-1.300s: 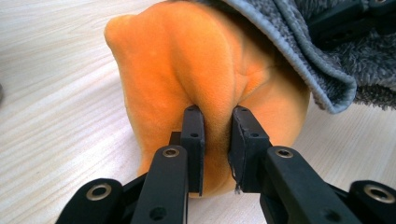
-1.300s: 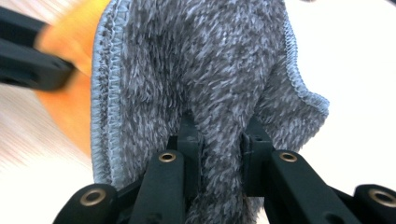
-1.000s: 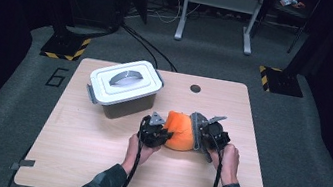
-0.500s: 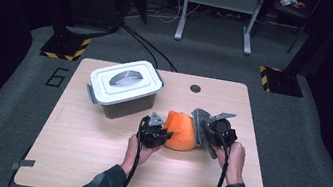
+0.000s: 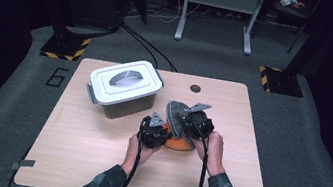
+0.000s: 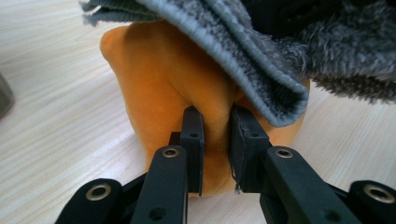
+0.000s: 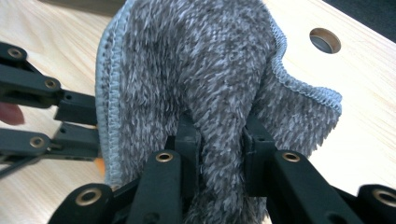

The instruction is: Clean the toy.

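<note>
Cloths — orange cloth (image 6: 163, 84) clenched in left tongs (image 6: 215, 135), grey cloth (image 7: 196, 70) in right tongs (image 7: 219, 140), mid-frame — look soft, light, limp; pinch folds.

One mark to read here: a large dark figure "6" (image 5: 57, 77) sits on the grey carpet floor (image 5: 11, 99), just off the table's far left corner. Beyond it, yellow-and-black hazard stripes (image 5: 66, 48) run along the edge of a black floor base, and a matching striped base (image 5: 278, 80) stands at the far right. No brand name or label can be read on anything else.
</note>
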The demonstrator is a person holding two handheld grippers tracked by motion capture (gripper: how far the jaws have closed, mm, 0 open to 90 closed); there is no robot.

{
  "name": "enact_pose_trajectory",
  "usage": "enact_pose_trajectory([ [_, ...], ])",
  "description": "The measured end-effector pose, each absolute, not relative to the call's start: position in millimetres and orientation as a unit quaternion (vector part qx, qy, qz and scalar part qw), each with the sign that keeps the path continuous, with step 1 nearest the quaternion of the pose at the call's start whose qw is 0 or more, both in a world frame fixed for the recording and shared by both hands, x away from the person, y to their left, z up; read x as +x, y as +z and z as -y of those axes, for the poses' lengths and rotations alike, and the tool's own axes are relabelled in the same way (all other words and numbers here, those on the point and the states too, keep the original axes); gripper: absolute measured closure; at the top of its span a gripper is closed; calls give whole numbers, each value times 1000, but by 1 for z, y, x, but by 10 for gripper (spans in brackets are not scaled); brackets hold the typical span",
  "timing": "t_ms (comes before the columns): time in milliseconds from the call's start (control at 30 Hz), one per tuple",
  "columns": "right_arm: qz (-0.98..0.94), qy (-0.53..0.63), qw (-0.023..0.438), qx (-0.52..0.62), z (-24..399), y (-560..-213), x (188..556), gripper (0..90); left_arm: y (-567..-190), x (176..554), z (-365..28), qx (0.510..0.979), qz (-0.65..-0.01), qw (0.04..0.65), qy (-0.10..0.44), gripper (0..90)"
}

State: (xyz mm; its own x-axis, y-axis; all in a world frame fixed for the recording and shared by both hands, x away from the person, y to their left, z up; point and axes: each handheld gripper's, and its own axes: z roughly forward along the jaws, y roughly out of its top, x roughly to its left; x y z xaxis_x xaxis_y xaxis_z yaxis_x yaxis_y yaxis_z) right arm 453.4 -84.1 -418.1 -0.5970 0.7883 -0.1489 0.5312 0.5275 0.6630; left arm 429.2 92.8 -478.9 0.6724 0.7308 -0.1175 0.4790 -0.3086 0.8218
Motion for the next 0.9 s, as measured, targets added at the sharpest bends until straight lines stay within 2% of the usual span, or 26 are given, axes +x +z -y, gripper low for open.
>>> enact_pose_trajectory([
  [400, -833, 277, 224, 423, 113, -427, 449, 751, -480, 431, -91, 798, -377, 449, 137, 769],
  [900, -821, 225, 180, 494, 152, -478, 458, 751, -482, 433, -92, 799, -375, 449, 136, 770],
])
